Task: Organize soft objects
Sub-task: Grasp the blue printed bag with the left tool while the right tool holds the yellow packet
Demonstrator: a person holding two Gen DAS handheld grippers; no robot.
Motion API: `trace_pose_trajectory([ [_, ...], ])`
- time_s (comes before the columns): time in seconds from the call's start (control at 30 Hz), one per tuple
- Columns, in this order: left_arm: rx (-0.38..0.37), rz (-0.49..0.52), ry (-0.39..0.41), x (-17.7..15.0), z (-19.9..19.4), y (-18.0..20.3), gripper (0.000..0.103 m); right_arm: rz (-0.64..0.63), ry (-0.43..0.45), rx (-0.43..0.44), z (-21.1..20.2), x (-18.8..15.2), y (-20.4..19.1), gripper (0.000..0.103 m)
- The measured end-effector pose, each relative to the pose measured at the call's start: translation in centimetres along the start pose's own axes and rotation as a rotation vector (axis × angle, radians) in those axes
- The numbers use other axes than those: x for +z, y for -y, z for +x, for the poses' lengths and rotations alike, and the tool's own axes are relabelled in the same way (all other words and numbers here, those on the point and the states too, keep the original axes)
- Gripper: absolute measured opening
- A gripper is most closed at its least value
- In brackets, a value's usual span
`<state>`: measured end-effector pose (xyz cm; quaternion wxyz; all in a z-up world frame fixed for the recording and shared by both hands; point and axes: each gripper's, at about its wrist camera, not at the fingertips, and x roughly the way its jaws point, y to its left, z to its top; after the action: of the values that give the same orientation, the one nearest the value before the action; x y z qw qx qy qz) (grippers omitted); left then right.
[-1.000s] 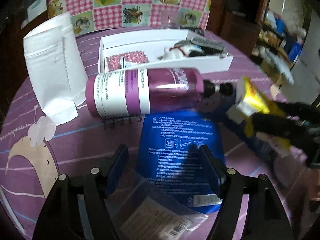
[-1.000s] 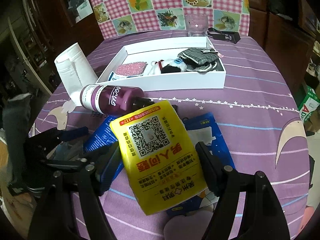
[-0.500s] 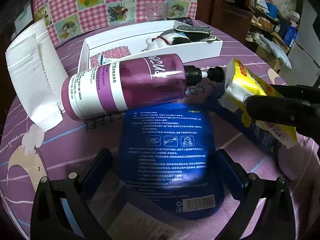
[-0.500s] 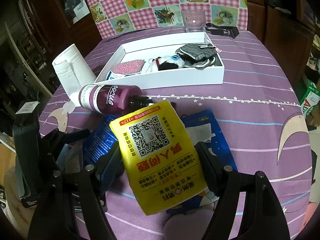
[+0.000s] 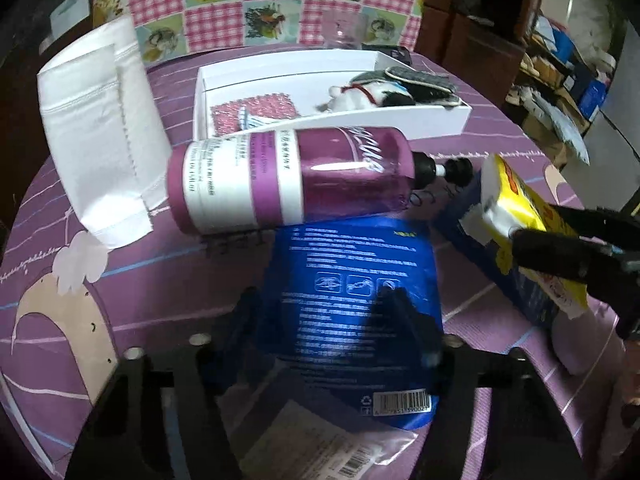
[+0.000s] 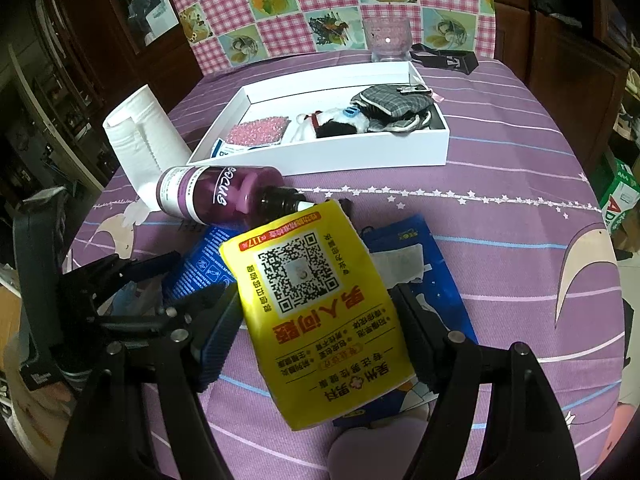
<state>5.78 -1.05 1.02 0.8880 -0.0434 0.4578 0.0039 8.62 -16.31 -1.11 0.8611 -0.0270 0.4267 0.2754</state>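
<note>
My right gripper (image 6: 316,304) is shut on a yellow tissue pack (image 6: 316,304) with a QR code and holds it above the table; the pack also shows in the left wrist view (image 5: 520,216). My left gripper (image 5: 324,312) is open, its fingers straddling a blue pouch (image 5: 360,304) that lies flat on the purple tablecloth. A white tray (image 6: 400,152) at the back holds a pink sponge (image 6: 260,130), a plush toy (image 6: 332,124) and a grey cloth bag (image 6: 396,100).
A purple lotion bottle (image 5: 292,176) lies on its side between the tray and the blue pouch. A white paper roll (image 5: 96,140) lies at the left. A second blue pack (image 6: 416,264) lies under the yellow pack. A glass cup (image 6: 386,38) stands behind the tray.
My left gripper closed in from wide open to a narrower gap over the blue pouch and shifted slightly. The right gripper holds the yellow pack almost still.
</note>
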Motion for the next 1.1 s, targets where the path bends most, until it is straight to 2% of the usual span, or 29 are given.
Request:
trace_pose_trajectory([
  [0.03, 0.002, -0.020, 0.001, 0.1, -0.1, -0.3, 0.043, -0.001, -0.001, 0.000, 0.0, 0.0, -0.1, 0.075],
  [0.13, -0.008, -0.042, 0.004, 0.1, -0.2, -1.0, 0.030, -0.001, -0.002, -0.001, 0.1, 0.0, -0.1, 0.075],
  [0.27, -0.008, -0.028, 0.009, 0.0, -0.3, -0.7, 0.023, 0.000, -0.002, -0.001, 0.1, 0.0, -0.1, 0.075],
  [0.37, -0.007, -0.015, 0.016, -0.2, -0.5, -0.4, 0.014, -0.001, -0.001, -0.001, 0.0, 0.1, -0.1, 0.075],
  [0.4, -0.004, -0.014, 0.017, -0.1, -0.6, -0.3, 0.007, 0.000, -0.001, -0.002, 0.0, 0.1, 0.0, 0.075],
  [0.6, -0.031, -0.021, 0.032, -0.2, -1.0, -0.3, 0.004, 0.003, 0.002, -0.001, -0.1, 0.2, 0.1, 0.075],
  [1.1, -0.139, 0.069, 0.115, -0.6, -3.6, 2.1, 0.002, 0.012, 0.041, -0.002, -1.6, 0.3, 0.2, 0.075],
])
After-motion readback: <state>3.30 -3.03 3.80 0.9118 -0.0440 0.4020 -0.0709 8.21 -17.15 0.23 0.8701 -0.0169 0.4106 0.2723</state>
